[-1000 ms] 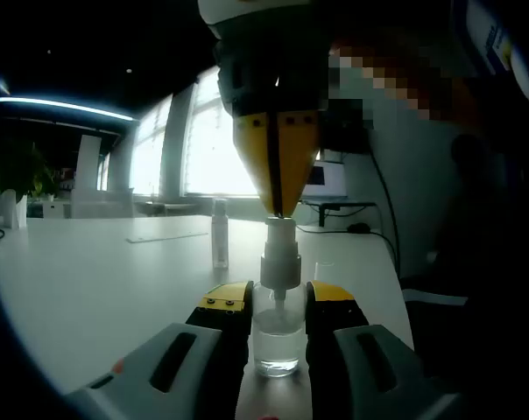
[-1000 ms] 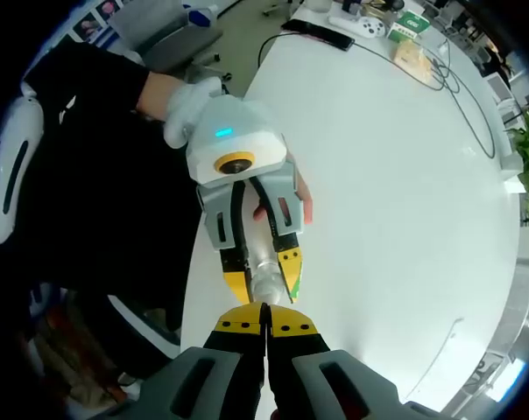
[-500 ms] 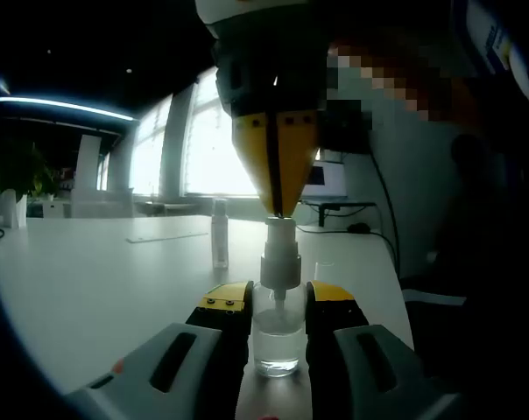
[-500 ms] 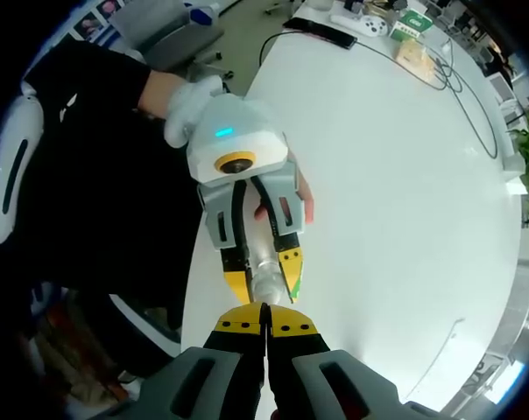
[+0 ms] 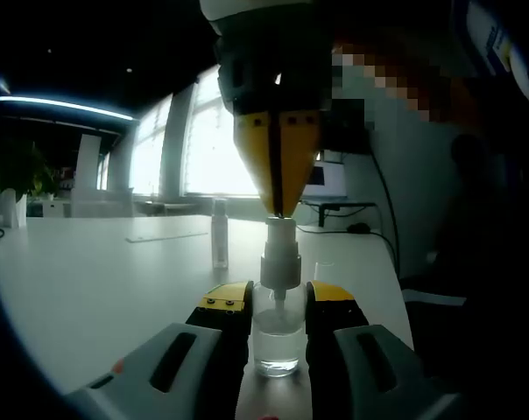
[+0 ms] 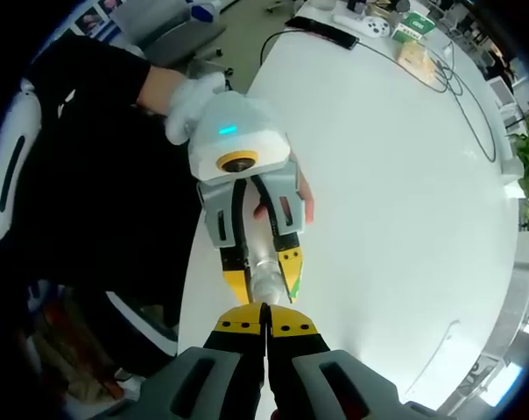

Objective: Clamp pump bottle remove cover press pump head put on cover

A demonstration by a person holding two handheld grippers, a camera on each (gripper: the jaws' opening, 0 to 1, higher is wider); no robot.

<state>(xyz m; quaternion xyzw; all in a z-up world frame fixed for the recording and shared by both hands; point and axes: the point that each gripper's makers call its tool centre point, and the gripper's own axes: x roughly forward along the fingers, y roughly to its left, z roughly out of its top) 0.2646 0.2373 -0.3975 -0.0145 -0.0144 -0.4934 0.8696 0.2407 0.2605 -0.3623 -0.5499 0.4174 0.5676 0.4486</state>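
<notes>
**No readable text**

No lettering, brand, number or sign can be read in either view. Small boxes (image 6: 411,26) at the far end of the white table (image 6: 405,175) carry print too small to make out.

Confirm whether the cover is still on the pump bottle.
No: the pump head stands bare on the bottle, with the shut right gripper on top of it.

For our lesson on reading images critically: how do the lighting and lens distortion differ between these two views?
Left gripper view: strongly backlit by bright windows, so the right gripper above the pump bottle looks dark. Right gripper view: evenly lit from above, the white table bright, its edge bowed by the fisheye lens.
</notes>
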